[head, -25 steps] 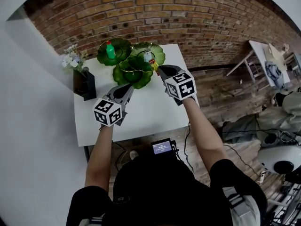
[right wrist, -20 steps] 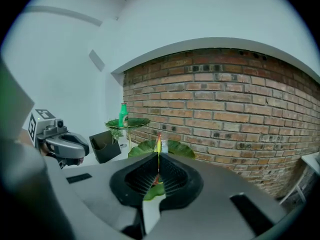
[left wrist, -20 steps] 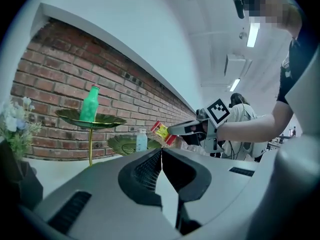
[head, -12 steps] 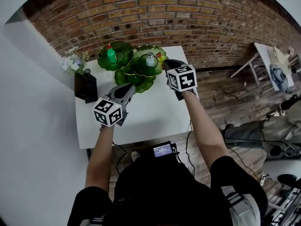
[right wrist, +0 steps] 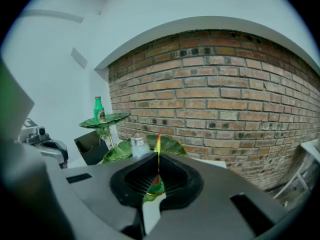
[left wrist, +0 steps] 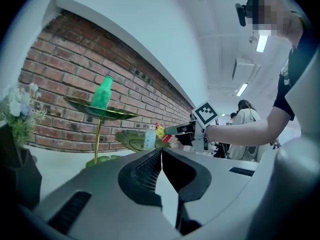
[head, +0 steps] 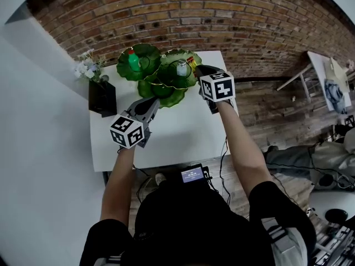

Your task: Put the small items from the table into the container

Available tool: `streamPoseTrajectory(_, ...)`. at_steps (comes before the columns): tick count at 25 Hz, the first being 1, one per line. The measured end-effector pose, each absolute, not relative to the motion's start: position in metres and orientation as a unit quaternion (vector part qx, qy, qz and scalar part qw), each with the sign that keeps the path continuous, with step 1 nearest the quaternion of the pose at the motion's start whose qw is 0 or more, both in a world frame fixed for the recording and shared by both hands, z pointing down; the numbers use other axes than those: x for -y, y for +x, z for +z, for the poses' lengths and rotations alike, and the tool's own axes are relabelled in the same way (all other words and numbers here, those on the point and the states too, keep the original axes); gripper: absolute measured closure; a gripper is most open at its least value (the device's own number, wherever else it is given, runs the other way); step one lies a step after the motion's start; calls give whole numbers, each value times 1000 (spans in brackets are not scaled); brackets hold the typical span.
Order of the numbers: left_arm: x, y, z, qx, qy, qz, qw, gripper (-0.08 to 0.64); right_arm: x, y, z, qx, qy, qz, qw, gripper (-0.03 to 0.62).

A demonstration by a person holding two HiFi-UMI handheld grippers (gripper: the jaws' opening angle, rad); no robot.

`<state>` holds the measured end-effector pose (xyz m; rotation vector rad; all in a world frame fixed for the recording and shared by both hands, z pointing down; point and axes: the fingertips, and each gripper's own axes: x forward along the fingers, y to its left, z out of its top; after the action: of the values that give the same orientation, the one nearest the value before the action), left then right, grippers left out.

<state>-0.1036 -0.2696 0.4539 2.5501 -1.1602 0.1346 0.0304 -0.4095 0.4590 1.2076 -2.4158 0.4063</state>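
As our right gripper (head: 197, 71) carries a thin red-and-yellow packet (right wrist: 158, 145) forward, it arrives at the green leaf-shaped dish (head: 170, 80).
Compared with a second ago, the packet, pinched edge-on between the right jaws, has moved toward 12 o'clock and now stands at the 3 o'clock rim of that dish, near the small clear bottle with silver cap (head: 182, 68). We judge only the release remains for this item. Our left gripper (head: 152, 104), pads pressed together on nothing, hangs over the white table (head: 177, 134) at 6 o'clock of the dish.

The near half of the table (head: 177, 132) is left bare. The far edge is taken up by leaf dishes (head: 161, 93), with a vase (head: 102, 98) at left and a wall (head: 222, 21) behind.
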Motion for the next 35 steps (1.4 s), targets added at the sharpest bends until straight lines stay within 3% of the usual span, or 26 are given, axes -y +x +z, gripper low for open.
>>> streamPoseTrajectory(27,271,-111,463,413,892,46,180,549,414,29,481,858,430,169,222,571)
streamPoseTrajectory(31,268,-112,462,413,892,45,179,549,411,28,481,859,428,172,223,526)
streamPoseTrajectory(35,264,-115,462,413,892,45,179,549,407,28,477,859,430,172,218,526)
